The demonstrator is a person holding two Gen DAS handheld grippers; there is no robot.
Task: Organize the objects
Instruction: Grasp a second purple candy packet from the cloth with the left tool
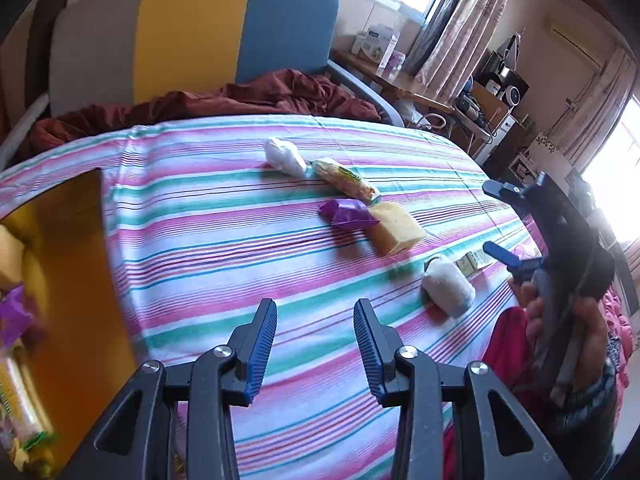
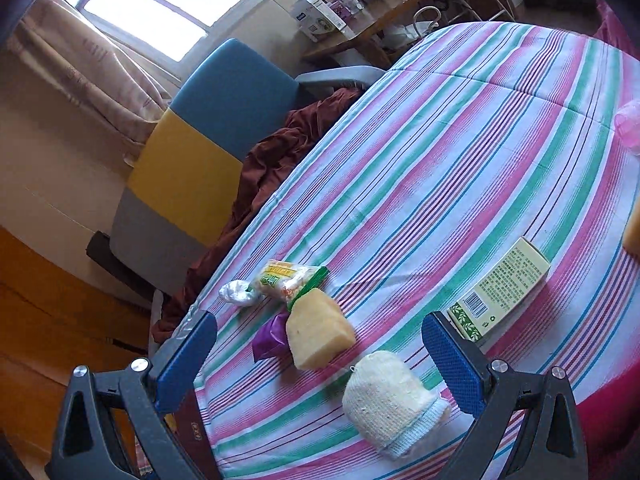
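On the striped tablecloth (image 1: pixel 208 216) lie a white wad (image 1: pixel 284 156), a yellow-green snack pack (image 1: pixel 346 182), a purple packet (image 1: pixel 348 212), a yellow sponge block (image 1: pixel 396 228), a white knitted mitt (image 1: pixel 448 290) and a green box (image 1: pixel 472 262). My left gripper (image 1: pixel 315 344) is open and empty above the cloth, nearer than these. My right gripper (image 2: pixel 320 356) is open and empty, hovering over the mitt (image 2: pixel 390 398) and sponge (image 2: pixel 318 332); it also shows in the left wrist view (image 1: pixel 500 220). The box (image 2: pixel 500 286), purple packet (image 2: pixel 270 338), snack pack (image 2: pixel 286 280) and wad (image 2: pixel 238 292) lie around.
An orange box (image 1: pixel 76 280) at the table's left holds a purple packet (image 1: pixel 14 316) and a snack pack (image 1: pixel 20 412). A grey-yellow-blue chair (image 1: pixel 192 36) with a dark red cloth (image 1: pixel 224 100) stands behind the table. A cluttered wooden side desk (image 1: pixel 400 80) stands at the back right.
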